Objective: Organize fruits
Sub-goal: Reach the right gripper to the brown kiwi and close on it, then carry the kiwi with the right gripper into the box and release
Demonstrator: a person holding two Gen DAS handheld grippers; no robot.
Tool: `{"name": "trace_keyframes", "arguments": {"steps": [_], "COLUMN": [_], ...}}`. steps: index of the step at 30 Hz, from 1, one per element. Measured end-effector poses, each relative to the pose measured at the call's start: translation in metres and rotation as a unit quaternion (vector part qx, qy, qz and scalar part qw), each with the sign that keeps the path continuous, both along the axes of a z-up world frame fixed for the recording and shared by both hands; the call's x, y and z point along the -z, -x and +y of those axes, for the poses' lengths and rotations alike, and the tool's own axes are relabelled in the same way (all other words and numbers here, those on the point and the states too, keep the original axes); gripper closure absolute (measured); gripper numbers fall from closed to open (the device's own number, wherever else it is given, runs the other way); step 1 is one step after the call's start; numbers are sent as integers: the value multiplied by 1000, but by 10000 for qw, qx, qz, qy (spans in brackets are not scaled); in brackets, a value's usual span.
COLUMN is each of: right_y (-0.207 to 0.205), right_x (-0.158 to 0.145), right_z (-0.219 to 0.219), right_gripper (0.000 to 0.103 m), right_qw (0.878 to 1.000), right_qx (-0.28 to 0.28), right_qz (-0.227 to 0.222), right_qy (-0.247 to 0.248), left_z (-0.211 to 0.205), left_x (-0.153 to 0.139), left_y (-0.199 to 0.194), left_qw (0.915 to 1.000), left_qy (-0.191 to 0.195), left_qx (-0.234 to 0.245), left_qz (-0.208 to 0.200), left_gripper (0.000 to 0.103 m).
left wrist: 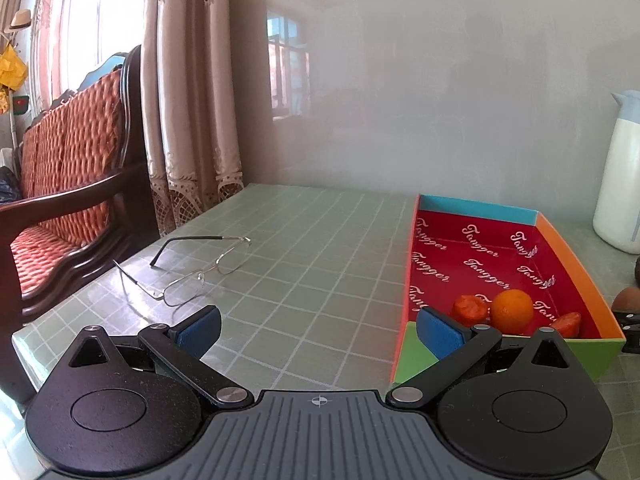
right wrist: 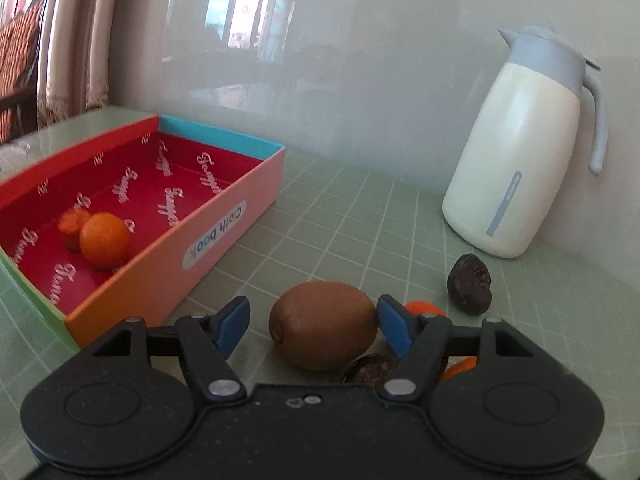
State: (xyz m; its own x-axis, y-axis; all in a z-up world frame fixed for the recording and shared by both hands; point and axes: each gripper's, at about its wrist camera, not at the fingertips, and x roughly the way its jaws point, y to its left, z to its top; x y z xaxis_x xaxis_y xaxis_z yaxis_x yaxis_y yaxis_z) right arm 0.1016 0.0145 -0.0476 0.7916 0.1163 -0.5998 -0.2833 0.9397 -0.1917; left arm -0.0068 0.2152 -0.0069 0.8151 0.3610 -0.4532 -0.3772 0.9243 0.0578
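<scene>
A brown kiwi (right wrist: 324, 330) lies on the green checked table between the fingers of my right gripper (right wrist: 314, 314). The right pad is at its end and the left pad stands clear of it, so the jaws are open. Beside it stands the colourful box (right wrist: 192, 240) with a red floor, holding an orange (right wrist: 105, 240) and a red fruit piece (right wrist: 74, 220). My left gripper (left wrist: 318, 322) is wide open and empty at the near left corner of the box (left wrist: 576, 272), where the orange (left wrist: 512, 310) and red pieces (left wrist: 470, 306) show.
A dark wrinkled fruit (right wrist: 469, 284) lies right of the kiwi, another dark one (right wrist: 370, 368) and an orange fruit (right wrist: 424, 306) sit half hidden under the right finger. A white jug (right wrist: 516, 152) stands by the wall. Glasses (left wrist: 192, 276) lie left; a wooden sofa (left wrist: 68, 200) borders the table.
</scene>
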Motion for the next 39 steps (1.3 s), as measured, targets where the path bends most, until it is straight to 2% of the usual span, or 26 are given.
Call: {"name": "trace_keyframes", "arguments": {"steps": [1,3,4,9,12,26,39], "right_y": [-1,-2,-3,-3,-2,11,30], "right_x": [1,1,1,0,-2,-27,-48], "right_z": [1,1,1,-3,-7,-3,28], "right_gripper": [34,45,47,48,48,48,48], "right_qw": [10000,9999,9998,9999,10000,9981,9923], "right_qx": [-2,13,33,-12,-57,-204,-605], "right_qz": [-7,-29,-55,-70,-50,-442,-810], "right_qy": [63,150,201,139,-64,-378,-721], "left_z": [1,2,3,3,2,9,31], "left_x": [0,1,1,1,0,0,4], "left_y": [0,1,1,2,3,7,20], "left_qw": [10000,10000,10000,10000,10000,9999,9993], "left_qy": [4,4,14,11,-12,-61,-48], "left_qx": [-7,-32,-38,-35,-26,-131,-342], "left_qz": [9,15,14,3,-2,37,131], "left_gripper": [0,0,0,0,0,0,0]}}
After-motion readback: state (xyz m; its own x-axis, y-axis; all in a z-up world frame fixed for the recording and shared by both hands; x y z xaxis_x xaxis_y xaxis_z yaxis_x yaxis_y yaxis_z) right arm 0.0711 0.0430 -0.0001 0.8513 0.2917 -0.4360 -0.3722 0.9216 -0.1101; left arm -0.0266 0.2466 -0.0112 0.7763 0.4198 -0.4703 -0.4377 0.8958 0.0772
